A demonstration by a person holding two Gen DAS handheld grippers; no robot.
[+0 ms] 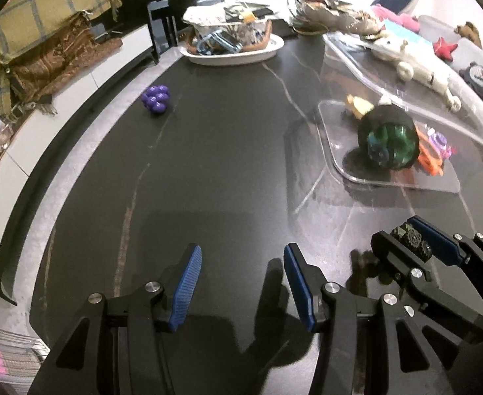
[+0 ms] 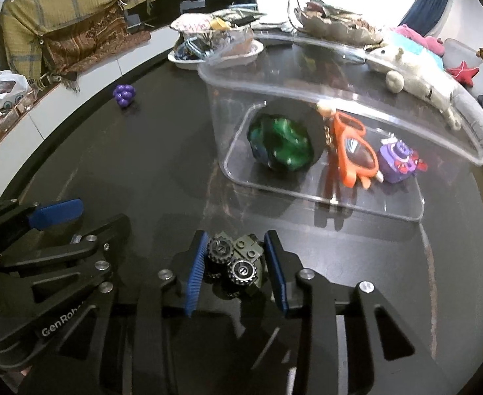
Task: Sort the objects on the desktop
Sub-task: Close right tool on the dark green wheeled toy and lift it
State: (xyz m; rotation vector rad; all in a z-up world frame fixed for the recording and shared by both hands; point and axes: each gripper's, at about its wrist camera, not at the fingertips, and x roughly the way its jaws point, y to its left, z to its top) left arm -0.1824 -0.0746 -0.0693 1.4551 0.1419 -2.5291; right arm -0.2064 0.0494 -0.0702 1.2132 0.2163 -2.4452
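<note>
My right gripper (image 2: 236,256) is shut on a small green toy car with black wheels (image 2: 238,263), held low over the dark table; it also shows in the left wrist view (image 1: 412,240). My left gripper (image 1: 243,273) is open and empty beside it, seen at the left of the right wrist view (image 2: 60,212). A clear plastic bin (image 2: 307,194) ahead holds a green ball (image 2: 281,144), orange sunglasses (image 2: 356,151) and a purple toy (image 2: 399,158). A purple grape toy (image 1: 156,98) lies far left on the table.
A white oval dish (image 1: 234,56) of clutter stands at the table's far end. A white plush toy (image 2: 415,72) and other toys lie on the sofa to the right. A blanket-covered bench (image 1: 27,49) is off the table's left edge.
</note>
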